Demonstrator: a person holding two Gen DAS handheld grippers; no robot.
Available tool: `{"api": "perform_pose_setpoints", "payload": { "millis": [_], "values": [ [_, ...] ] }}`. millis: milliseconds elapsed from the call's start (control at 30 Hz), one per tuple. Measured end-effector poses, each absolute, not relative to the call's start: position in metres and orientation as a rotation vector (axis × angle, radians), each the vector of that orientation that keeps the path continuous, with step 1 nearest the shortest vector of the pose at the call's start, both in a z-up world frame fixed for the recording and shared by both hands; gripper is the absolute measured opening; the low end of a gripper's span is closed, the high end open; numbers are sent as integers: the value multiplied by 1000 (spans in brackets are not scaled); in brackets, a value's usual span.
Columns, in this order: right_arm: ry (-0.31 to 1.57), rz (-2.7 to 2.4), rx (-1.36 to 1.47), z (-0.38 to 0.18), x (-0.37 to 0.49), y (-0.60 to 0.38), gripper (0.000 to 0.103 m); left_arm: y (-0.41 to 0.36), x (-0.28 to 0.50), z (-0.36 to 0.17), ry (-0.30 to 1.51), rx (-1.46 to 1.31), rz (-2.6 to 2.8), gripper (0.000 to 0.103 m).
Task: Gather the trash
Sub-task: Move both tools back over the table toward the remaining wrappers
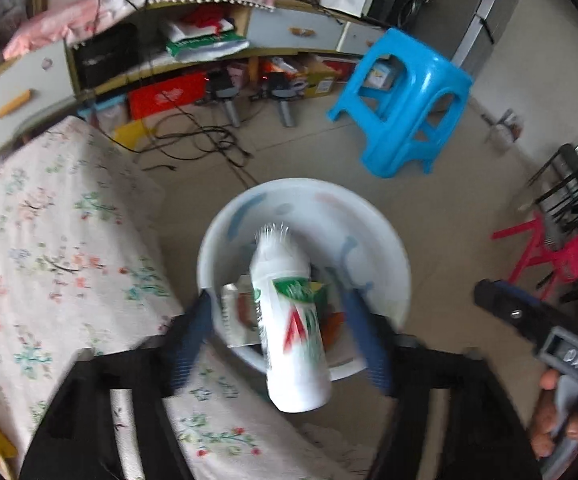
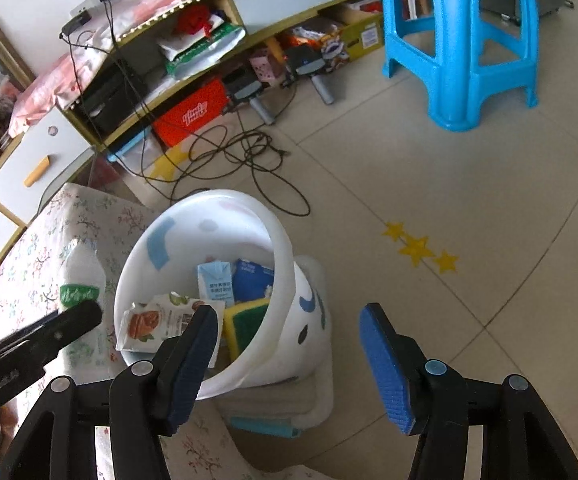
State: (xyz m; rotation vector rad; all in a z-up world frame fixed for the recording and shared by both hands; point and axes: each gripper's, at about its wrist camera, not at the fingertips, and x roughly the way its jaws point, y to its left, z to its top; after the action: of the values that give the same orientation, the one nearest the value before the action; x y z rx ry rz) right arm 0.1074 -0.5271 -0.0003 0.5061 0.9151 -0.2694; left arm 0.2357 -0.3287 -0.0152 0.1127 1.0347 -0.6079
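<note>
In the left wrist view the left gripper [image 1: 277, 340] stands wide at lower centre, its pads clear of the bottle [image 1: 289, 320], which hangs blurred over the bin [image 1: 385, 240] (seemingly dropping in). The right gripper [image 2: 289, 360] is half-open and empty. Beyond, the stool [image 1: 405, 104] stands upper right.

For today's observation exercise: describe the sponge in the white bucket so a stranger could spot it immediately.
Find the white bucket beside the flowered table. Inside, among cartons, the sponge leans by the near wall. It alone is yellow with a green scouring face; its neighbours are printed packs.
</note>
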Motion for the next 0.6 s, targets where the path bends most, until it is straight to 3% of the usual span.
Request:
{"api": "perform_pose_setpoints", "payload": {
  "millis": [400, 600],
  "values": [
    [901, -267, 495, 5, 106, -521, 75, -271, 212, -5, 1036, 102, -546, 100],
    [884, -235, 470, 15, 111, -502, 80, -217, 190, 9, 1017, 96, -475, 103]
  ]
}}
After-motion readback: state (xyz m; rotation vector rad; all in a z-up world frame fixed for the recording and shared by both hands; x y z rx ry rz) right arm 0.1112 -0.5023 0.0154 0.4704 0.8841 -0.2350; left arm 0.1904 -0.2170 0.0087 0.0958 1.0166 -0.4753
